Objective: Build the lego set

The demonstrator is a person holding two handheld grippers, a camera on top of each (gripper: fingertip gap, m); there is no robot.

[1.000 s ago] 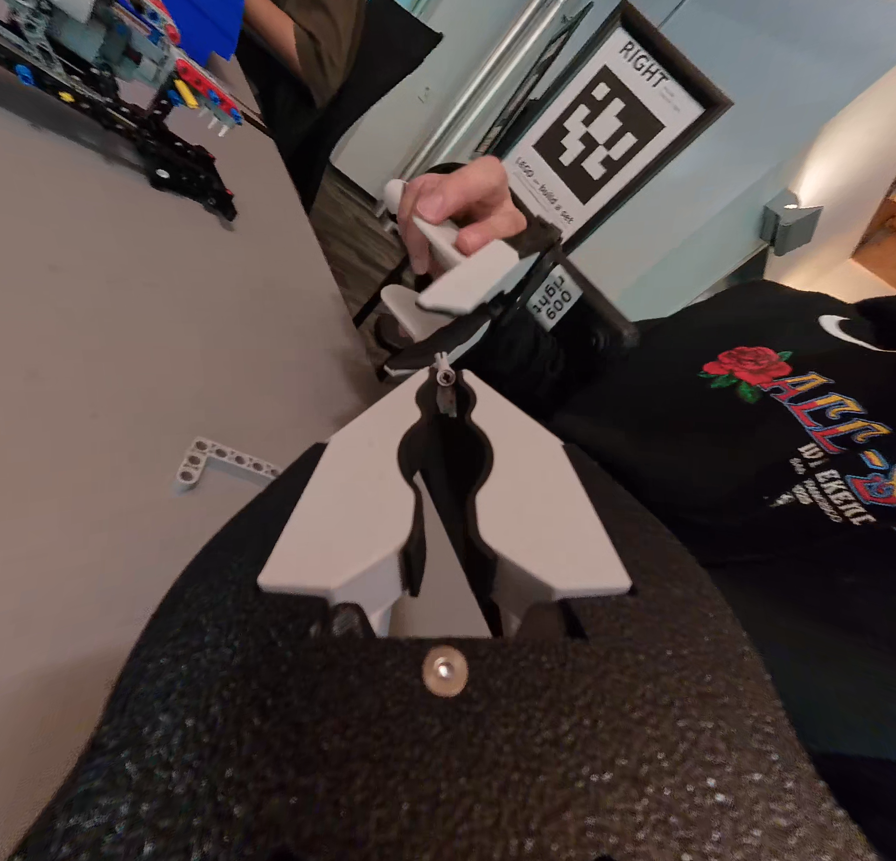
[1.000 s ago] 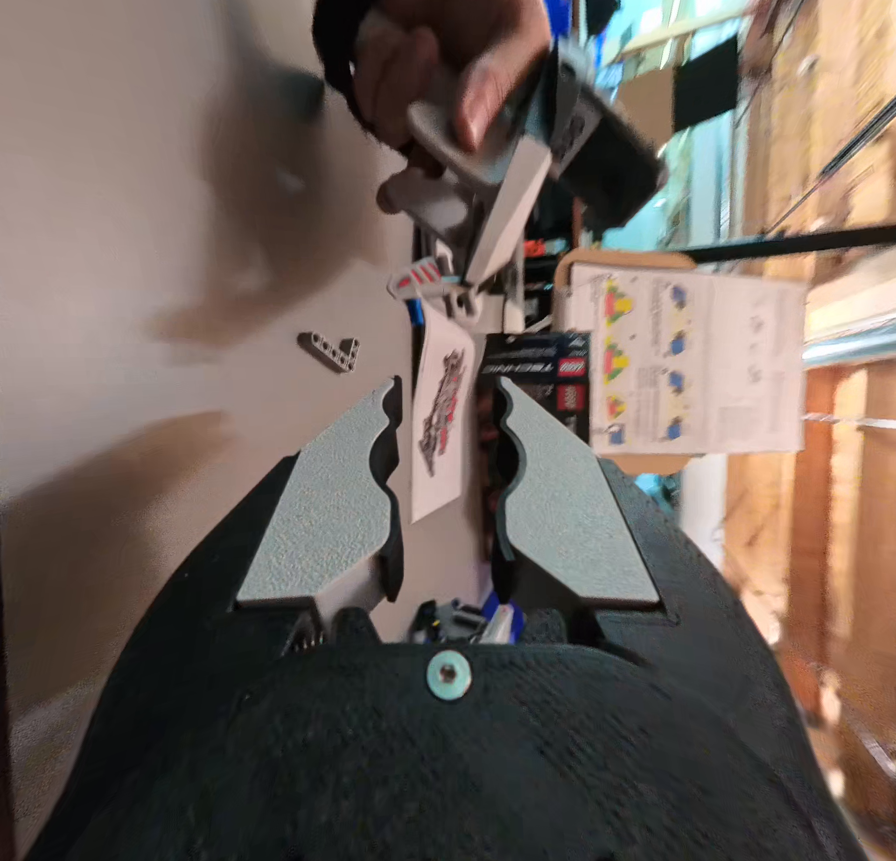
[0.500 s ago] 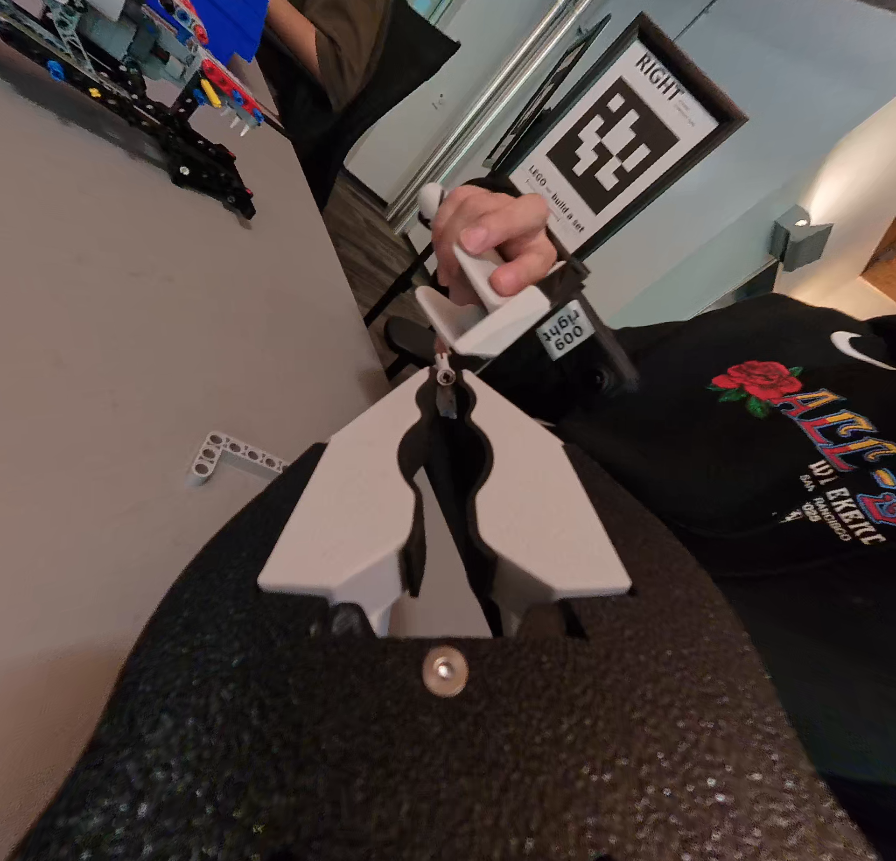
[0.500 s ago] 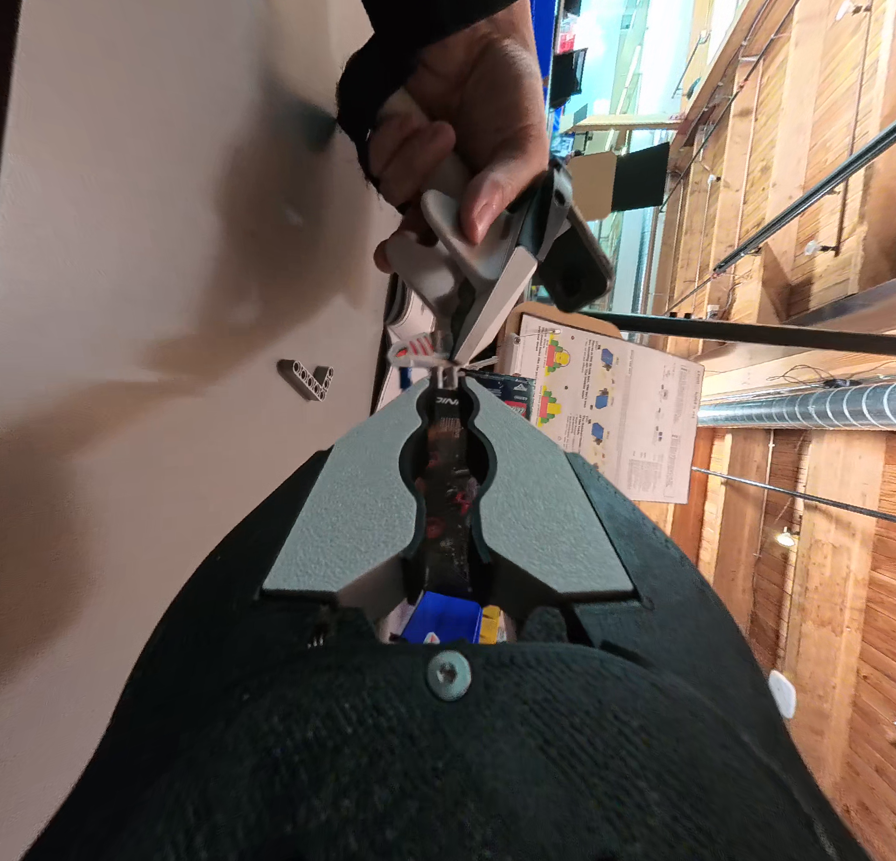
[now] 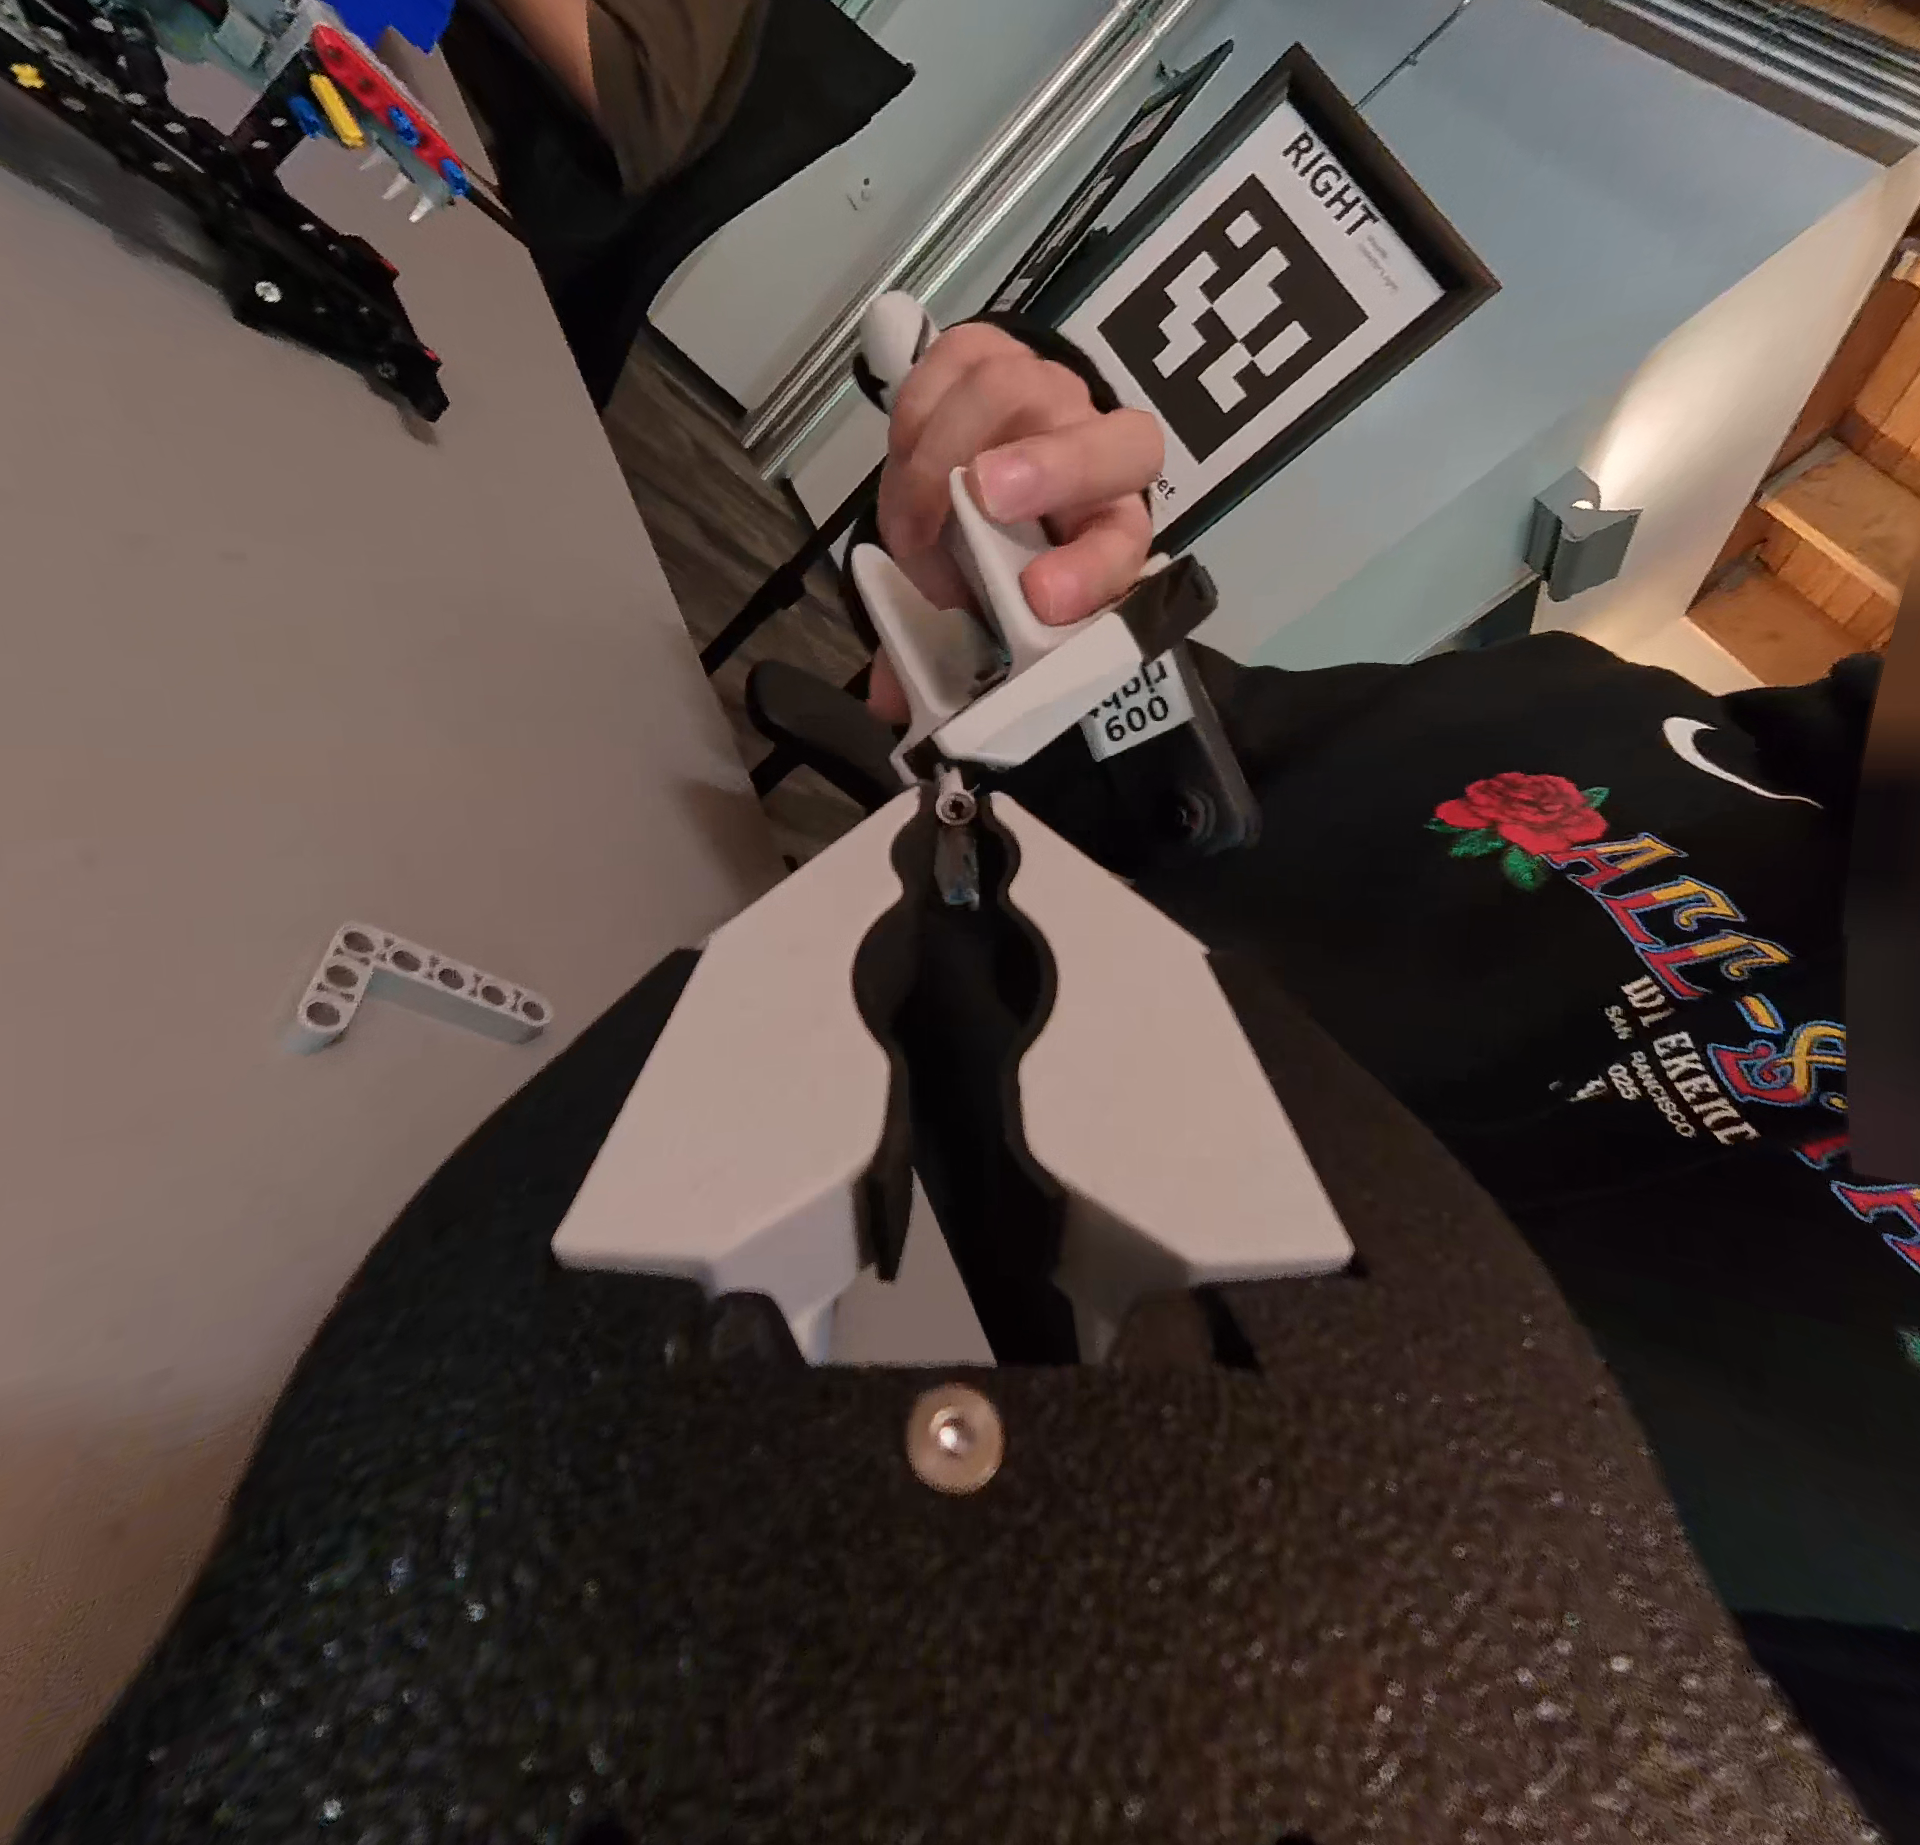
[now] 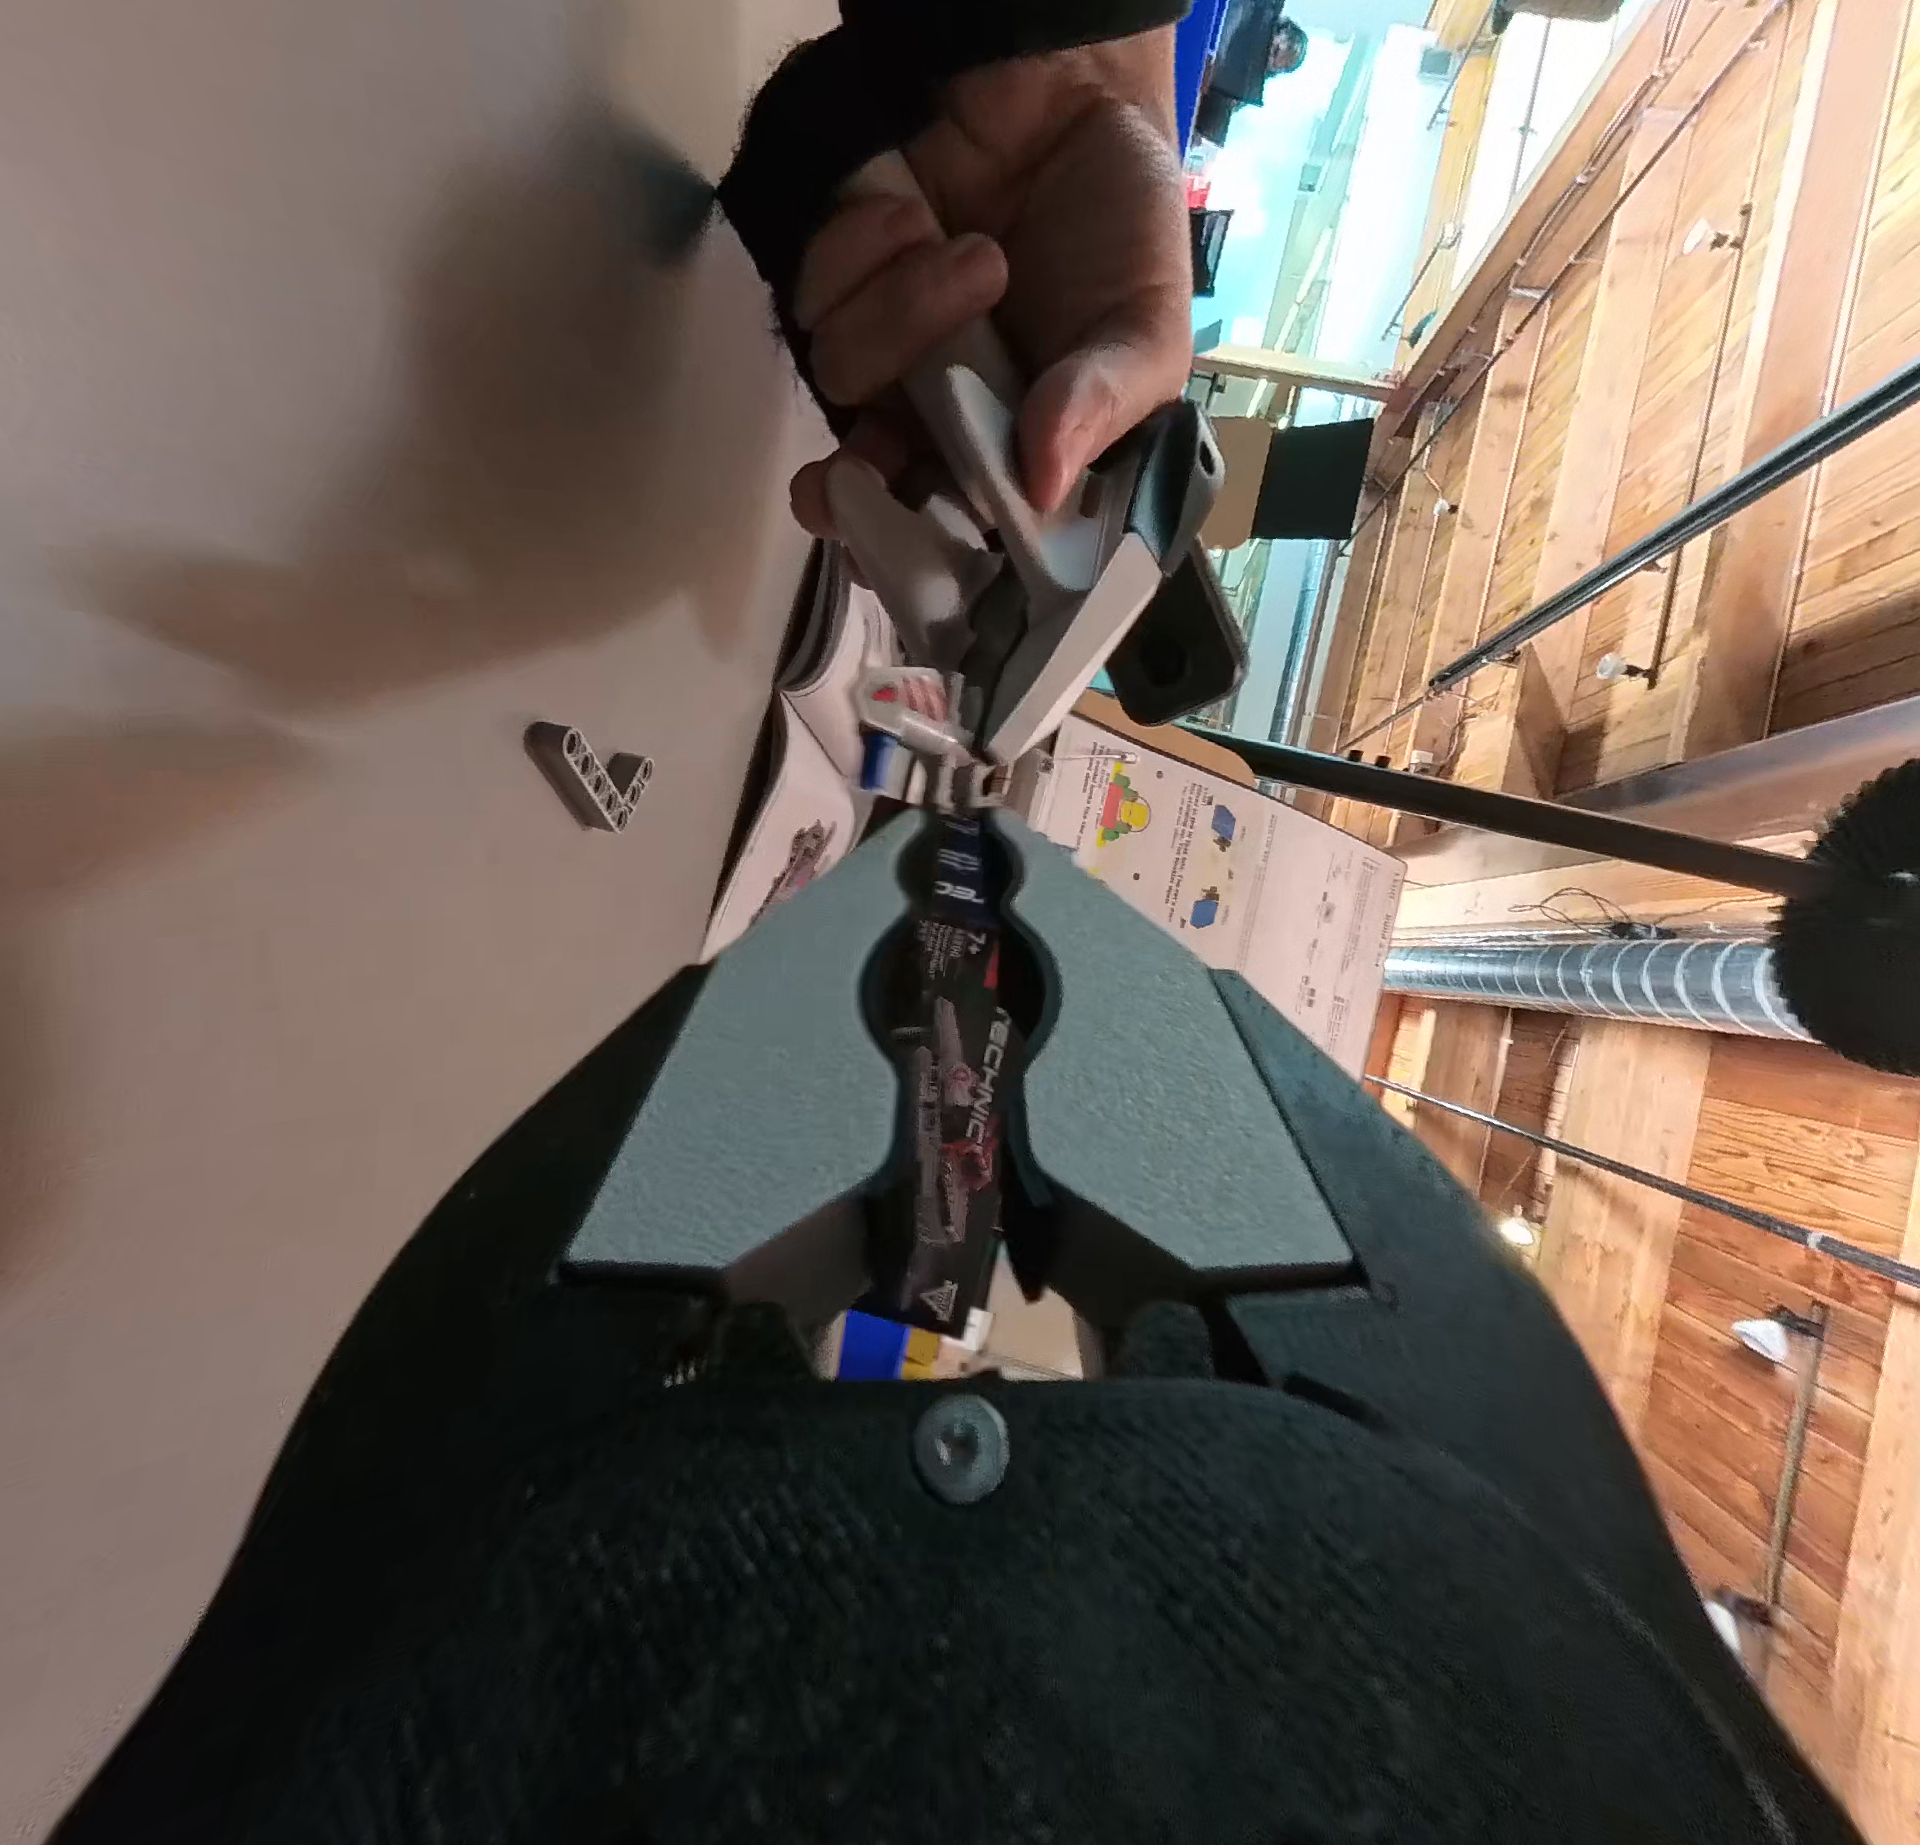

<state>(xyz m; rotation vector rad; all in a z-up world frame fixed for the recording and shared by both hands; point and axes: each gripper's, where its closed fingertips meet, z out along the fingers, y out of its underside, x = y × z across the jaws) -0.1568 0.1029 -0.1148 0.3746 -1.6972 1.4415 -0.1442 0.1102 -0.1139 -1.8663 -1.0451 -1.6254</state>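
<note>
My left gripper (image 5: pixel 954 821) is shut on a small grey pin (image 5: pixel 954 808) that sticks out of its tips above the table's edge. My right gripper (image 6: pixel 971 816) is shut, and its tips meet the same pin (image 6: pixel 982 783) from the opposite side, tip to tip. Each gripper shows in the other's view, held by a hand: the right gripper (image 5: pixel 940 756) and the left gripper (image 6: pixel 987 751). A grey L-shaped beam (image 5: pixel 416 990) lies loose on the grey table (image 5: pixel 260 652); it also shows in the right wrist view (image 6: pixel 592 772).
A partly built black, red and blue model (image 5: pixel 260 164) stands at the table's far left. An open instruction booklet (image 6: pixel 800 860), a small white, red and blue assembly (image 6: pixel 899 704), a dark set box (image 6: pixel 956 1120) and an instruction sheet (image 6: pixel 1226 881) lie behind. A person in black (image 5: pixel 1558 964) sits close. The grippers are tip to tip, or close to it.
My right gripper went from open to shut and came up to the left gripper's tips, onto the pin. Both grippers have tilted and risen slightly together.
</note>
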